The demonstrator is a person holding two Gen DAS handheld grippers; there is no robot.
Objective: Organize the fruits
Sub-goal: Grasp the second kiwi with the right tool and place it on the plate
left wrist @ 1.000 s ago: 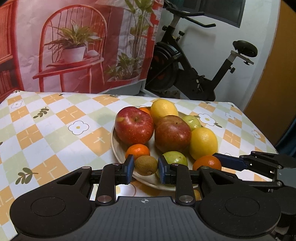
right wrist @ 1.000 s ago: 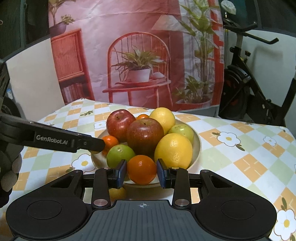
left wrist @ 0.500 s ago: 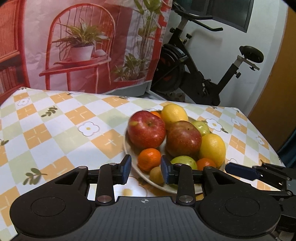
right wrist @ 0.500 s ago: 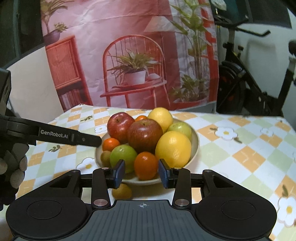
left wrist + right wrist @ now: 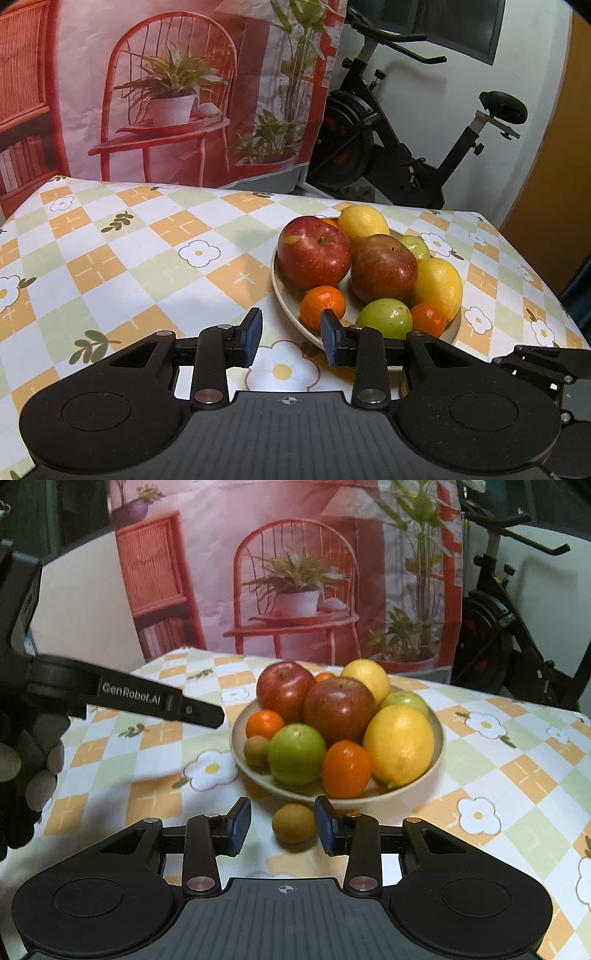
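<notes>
plate [image 5: 436,738]: piled with fruit | loose kiwi [image 5: 293,822]: on cloth near plate, left to place | right gripper [image 5: 282,825]: closing around kiwi, not touching | left gripper [image 5: 291,336]: released, empty

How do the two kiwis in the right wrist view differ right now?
The kiwi on the tablecloth lies outside the bowl, just in front of its rim; the kiwi in the bowl sits inside, at the left edge. The first has cloth all around it; the second is tucked beside the green apple and below a mandarin. The first lies between the right gripper jaws, untouched; the second is farther off. Both are brown and small.
</notes>
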